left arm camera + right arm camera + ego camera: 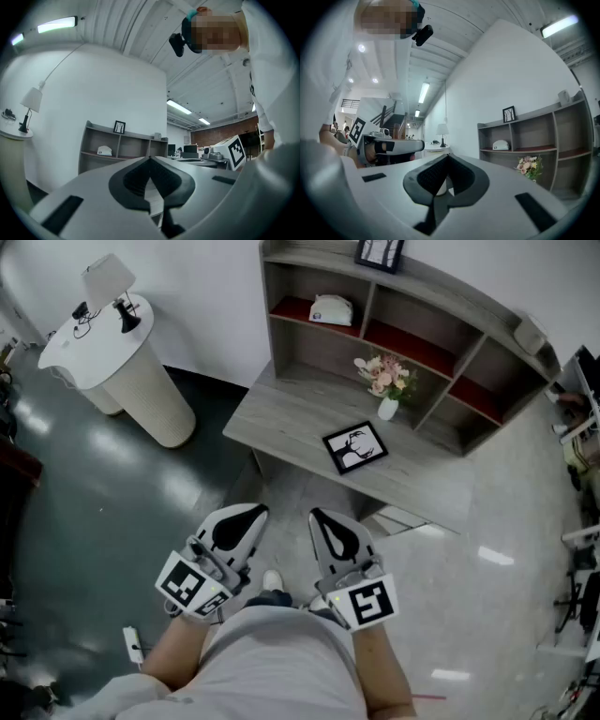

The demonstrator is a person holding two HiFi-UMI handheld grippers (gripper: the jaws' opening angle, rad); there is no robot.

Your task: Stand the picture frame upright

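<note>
A: Left gripper [251, 514] and right gripper [321, 518]: both pinched fully together, nothing between the jaws, held side by side near the body, well short of the furniture.

B: Noted. Biggest piece ahead?

A: Grey desk [291, 409], with a shelf unit [450, 296] rising along its far side. Off to the left, well apart, a round white stand [141, 390] carrying a lamp [108, 279].

B: And the task's thing?

A: Picture frame [355, 447], lying flat and face up on the desk, toward its near edge. Not yet stood up, not yet touched.

B: Anything close to it?

A: Small white vase of pink flowers [384, 390], just beyond it on the far side, toward the shelves. Apart from the frame, but near.

B: Risks from here?

A: Several, by judgement.
- Must open before reaching. Arriving closed would only shove the flat frame across the wood, perhaps off the near edge.
- Hard to work a jaw under something lying flat, so likely to slip out mid-tilt and slap back down.
- Swinging the top edge up toward the far side could tip the vase.
- Rear support not visible from here. Without it spread, likely to topple again once released.
</note>
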